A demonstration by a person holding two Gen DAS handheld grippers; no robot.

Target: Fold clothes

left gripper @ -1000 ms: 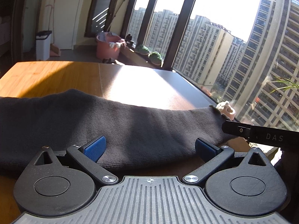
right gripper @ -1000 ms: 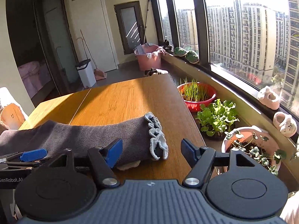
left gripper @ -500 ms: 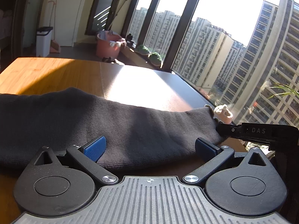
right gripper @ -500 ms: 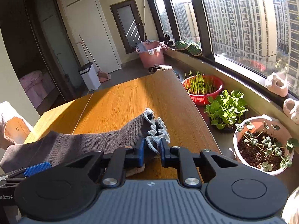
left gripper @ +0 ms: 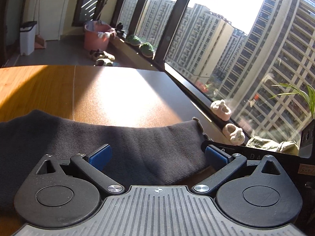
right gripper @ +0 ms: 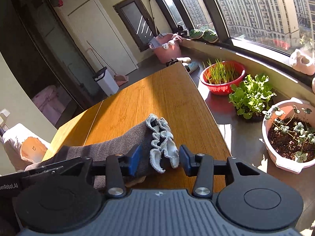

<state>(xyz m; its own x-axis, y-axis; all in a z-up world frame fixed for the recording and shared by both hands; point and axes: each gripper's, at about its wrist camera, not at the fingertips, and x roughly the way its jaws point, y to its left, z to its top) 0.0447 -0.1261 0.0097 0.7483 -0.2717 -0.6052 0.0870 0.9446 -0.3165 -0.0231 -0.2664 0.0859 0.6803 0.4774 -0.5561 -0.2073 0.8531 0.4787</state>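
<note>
A dark grey knit garment (left gripper: 147,143) lies stretched across the wooden table (left gripper: 118,98). My left gripper (left gripper: 157,155) is open wide just above its near edge, the blue pads apart from the cloth. In the right wrist view the garment (right gripper: 118,147) ends in a pale frilled cuff (right gripper: 161,137). That cuff sits between the jaws of my right gripper (right gripper: 159,161), which are opening; the pads no longer press it. The right gripper's black body (left gripper: 256,155) shows beside the garment's end in the left wrist view.
The table's right edge (right gripper: 212,118) drops to a floor with a red basin of grass (right gripper: 222,78), a leafy plant (right gripper: 252,96) and a pink pot (right gripper: 289,133). Small slippers (left gripper: 220,110) rest on the window sill. A cloth-covered chair (right gripper: 21,147) stands at the left.
The right gripper closed on the frilled cuff half a second ago and has since opened again, tilting as it dropped. The left gripper shifted toward the garment's cuff end.
</note>
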